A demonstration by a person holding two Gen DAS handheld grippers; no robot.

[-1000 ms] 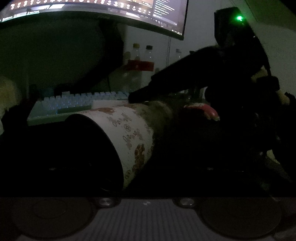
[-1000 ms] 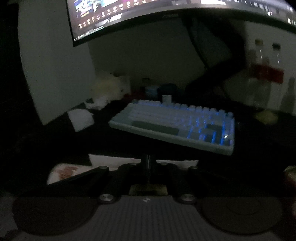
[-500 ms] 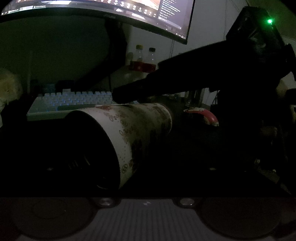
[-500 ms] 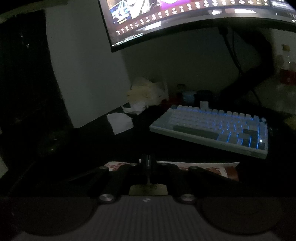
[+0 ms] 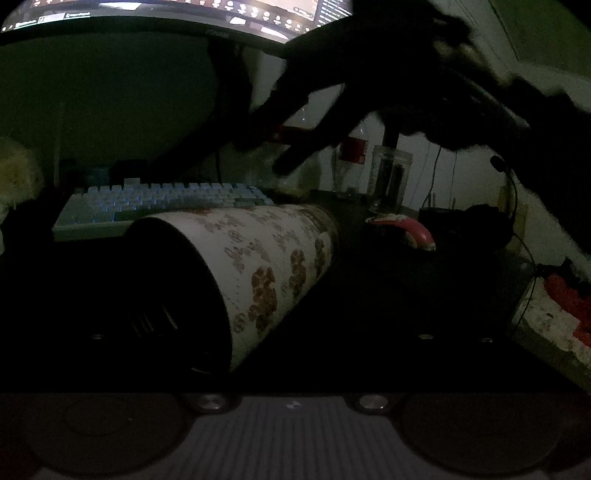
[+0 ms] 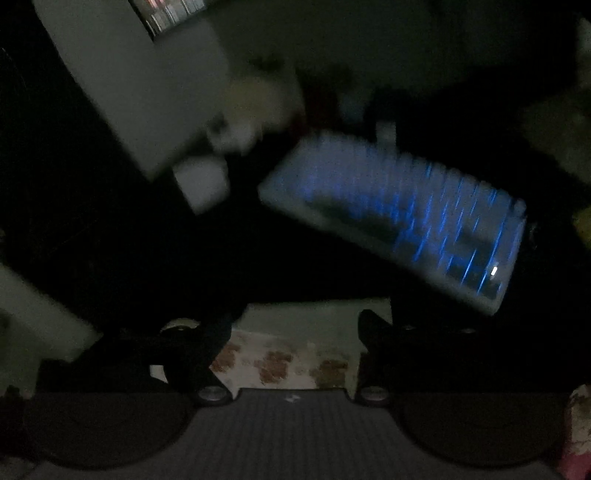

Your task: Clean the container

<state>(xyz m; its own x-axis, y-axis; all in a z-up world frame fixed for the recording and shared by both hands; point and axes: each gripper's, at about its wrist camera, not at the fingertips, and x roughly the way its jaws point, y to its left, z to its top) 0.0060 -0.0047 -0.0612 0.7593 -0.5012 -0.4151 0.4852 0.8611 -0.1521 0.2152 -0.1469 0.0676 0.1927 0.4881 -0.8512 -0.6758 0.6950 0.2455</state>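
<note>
The scene is very dark. A white cylindrical container [image 5: 266, 258] with brown flower prints lies on its side on the black desk, dark open mouth toward the left wrist camera. My left gripper [image 5: 291, 332] surrounds it; its fingers are lost in darkness, so I cannot tell their grip. My right gripper [image 5: 273, 147] hangs above the container's far end, fingers spread apart. In the blurred right wrist view the container [image 6: 291, 354] shows low between the separated fingers [image 6: 207, 347].
A backlit keyboard [image 5: 166, 203] [image 6: 406, 221] lies behind the container, under a curved monitor [image 5: 177, 11]. A red-and-white mouse [image 5: 406, 230], headset [image 5: 484, 225], bottles [image 5: 354, 155] and a glass jar [image 5: 391, 177] stand to the right. Crumpled tissues [image 6: 255, 110] lie at the back left.
My right gripper has lifted off the container and its jaws have opened from shut. The right wrist view swings and blurs. The container stays lying in place.
</note>
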